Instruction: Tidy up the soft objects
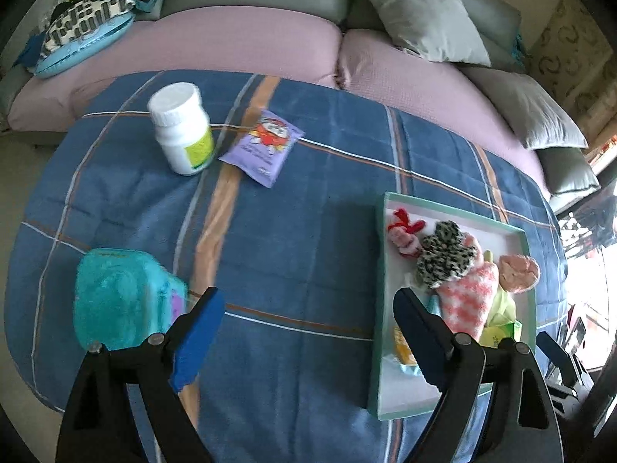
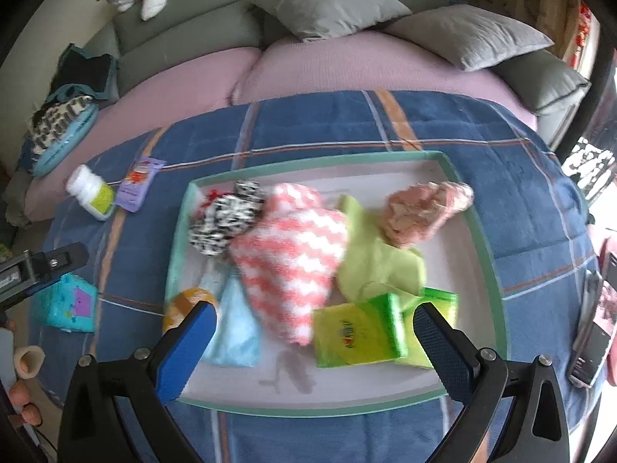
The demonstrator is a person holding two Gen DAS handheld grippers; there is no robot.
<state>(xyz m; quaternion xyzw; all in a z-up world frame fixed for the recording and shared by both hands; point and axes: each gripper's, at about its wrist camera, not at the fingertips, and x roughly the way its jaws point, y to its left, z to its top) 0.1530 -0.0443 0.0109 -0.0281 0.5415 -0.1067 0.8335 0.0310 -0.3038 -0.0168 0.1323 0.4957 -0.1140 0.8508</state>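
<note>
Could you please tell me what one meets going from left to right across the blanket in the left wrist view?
Teal pouch → white bottle → purple packet → green-rimmed tray of soft items.

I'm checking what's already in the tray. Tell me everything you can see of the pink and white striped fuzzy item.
The pink and white fuzzy item looks like fluffy knitted fabric with zigzag stripes, possibly a sock. It lies flat and limp near the middle of the tray, slanting toward the near edge. The black and white spotted piece touches its upper left, a light green cloth its right, and a light blue cloth lies at its lower left. No gripper holds it.
</note>
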